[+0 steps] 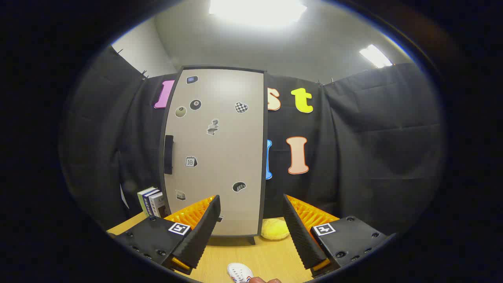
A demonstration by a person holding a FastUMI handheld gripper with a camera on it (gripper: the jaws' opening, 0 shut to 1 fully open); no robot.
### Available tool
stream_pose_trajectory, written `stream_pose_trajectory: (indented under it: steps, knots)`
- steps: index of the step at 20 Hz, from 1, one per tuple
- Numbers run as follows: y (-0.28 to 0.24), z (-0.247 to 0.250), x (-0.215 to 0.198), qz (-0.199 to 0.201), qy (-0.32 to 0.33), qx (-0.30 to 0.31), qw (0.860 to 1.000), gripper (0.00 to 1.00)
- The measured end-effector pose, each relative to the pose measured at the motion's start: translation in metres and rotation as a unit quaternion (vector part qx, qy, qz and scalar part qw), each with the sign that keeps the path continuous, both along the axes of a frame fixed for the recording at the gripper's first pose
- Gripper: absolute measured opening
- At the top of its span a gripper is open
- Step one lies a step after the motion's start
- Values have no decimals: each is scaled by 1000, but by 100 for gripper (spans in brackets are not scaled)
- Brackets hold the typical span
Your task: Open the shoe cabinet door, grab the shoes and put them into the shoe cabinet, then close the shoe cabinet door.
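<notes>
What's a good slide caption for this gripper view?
Open gripper faces the closed shoe cabinet door, white shoe on the table between its fingers.

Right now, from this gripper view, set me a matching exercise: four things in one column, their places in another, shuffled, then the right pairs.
Things:
1. cabinet door
2. white shoe
3. yellow plush
4. books

Places:
A. left of the cabinet, upright on the table
B. at the cabinet's right foot
C. nearest, between the open hand-held gripper's fingers
D. straight ahead, shut, stickers on it

Pairs: 1-D, 2-C, 3-B, 4-A
</notes>
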State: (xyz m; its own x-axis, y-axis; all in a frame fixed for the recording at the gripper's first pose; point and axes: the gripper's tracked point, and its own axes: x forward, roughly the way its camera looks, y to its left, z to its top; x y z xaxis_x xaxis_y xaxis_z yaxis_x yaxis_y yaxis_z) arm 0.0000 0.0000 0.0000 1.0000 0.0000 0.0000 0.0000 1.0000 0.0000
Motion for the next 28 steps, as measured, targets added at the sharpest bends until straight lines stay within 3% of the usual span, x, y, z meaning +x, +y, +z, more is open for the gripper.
stream_pose_trajectory:
  steps: [20,28]
  knots:
    - [8,6,-4,1,3,-9,1000,97]
    - [51,28,26,48,21,-11,999,97]
